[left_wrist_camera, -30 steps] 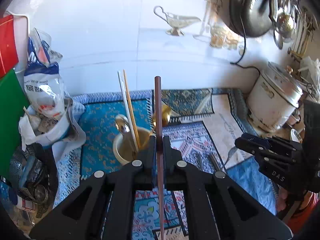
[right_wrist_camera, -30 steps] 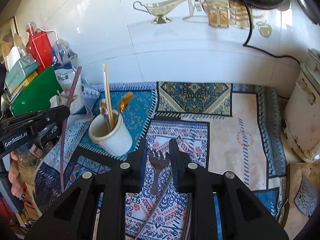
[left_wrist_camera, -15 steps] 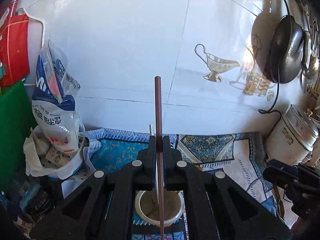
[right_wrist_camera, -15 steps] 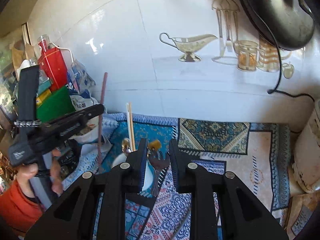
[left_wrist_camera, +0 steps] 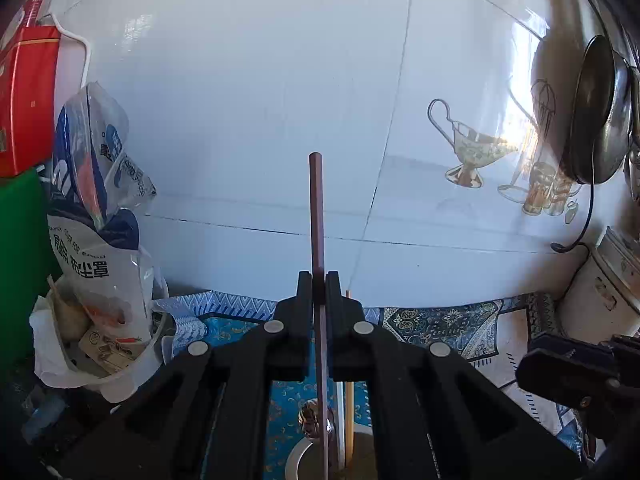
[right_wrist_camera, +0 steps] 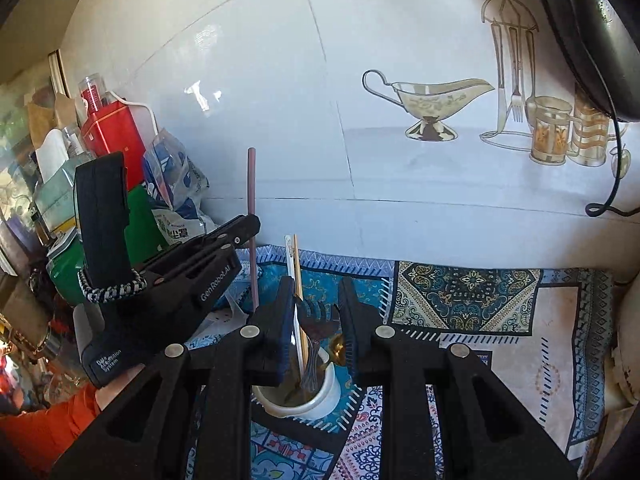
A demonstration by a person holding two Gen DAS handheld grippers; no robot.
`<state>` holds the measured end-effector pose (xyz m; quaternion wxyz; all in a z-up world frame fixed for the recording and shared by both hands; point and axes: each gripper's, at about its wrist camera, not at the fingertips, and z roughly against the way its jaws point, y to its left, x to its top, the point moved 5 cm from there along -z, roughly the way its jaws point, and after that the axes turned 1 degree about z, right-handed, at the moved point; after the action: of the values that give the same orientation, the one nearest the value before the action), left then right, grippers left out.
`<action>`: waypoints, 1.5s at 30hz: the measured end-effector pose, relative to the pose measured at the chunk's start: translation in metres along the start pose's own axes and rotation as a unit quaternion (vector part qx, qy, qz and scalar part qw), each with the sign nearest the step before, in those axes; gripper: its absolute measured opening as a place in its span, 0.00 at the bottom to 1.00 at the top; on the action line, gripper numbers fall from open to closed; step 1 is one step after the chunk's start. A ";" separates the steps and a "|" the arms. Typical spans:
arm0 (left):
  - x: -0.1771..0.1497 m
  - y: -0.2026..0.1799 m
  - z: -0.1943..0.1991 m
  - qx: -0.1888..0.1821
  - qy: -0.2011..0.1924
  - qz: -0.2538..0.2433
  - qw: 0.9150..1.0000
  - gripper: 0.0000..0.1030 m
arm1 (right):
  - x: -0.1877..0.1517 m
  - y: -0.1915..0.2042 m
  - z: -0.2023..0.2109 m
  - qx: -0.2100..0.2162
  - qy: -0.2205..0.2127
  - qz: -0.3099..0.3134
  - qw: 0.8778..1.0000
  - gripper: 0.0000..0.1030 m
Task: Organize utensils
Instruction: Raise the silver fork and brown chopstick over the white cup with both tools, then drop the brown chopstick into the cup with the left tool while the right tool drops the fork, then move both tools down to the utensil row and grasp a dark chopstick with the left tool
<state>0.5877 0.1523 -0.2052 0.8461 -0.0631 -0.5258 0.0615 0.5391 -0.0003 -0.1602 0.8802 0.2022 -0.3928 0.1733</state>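
My left gripper [left_wrist_camera: 319, 280] is shut on a brown chopstick [left_wrist_camera: 316, 216] that stands upright in front of the wall. Below it I see the white cup [left_wrist_camera: 296, 454], with a spoon [left_wrist_camera: 314, 420] and a pale chopstick [left_wrist_camera: 349, 400] in it. In the right wrist view my right gripper [right_wrist_camera: 316, 292] is shut on a dark fork [right_wrist_camera: 318, 314], tines up. Its handle hangs down into the mouth of the white cup [right_wrist_camera: 324, 398]. The left gripper [right_wrist_camera: 246, 226] holds the brown chopstick [right_wrist_camera: 251, 192] just left of the cup; its lower end is hidden.
A patterned mat [right_wrist_camera: 468, 300] covers the counter. At the left stand a plastic bag [left_wrist_camera: 96, 216], a red tin [right_wrist_camera: 114, 136] and a green board [right_wrist_camera: 142, 220]. A pale cooker [left_wrist_camera: 600, 292] sits at the right, a dark pan [left_wrist_camera: 596, 108] hangs above it.
Both grippers have moved toward the wall and over the cup, carrying the chopstick and the fork. The cup now lies right under the fingers in both views.
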 end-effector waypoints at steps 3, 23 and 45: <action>-0.016 0.002 -0.008 -0.001 0.014 -0.005 1.000 0.04 | -0.010 -0.001 -0.015 0.001 0.019 -0.005 1.000 0.19; -0.065 -0.007 0.034 -0.061 0.134 -0.016 0.989 0.03 | -0.046 -0.006 -0.032 0.010 0.101 0.001 0.995 0.20; -0.089 -0.116 0.098 -0.073 0.158 -0.096 0.980 0.22 | -0.106 -0.107 0.064 -0.071 0.111 -0.015 0.991 0.24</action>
<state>0.4651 0.0273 -0.2206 0.9134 -0.0831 -0.3923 -0.0693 0.4818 -0.1394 -0.2253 0.9330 0.1245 -0.3006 0.1536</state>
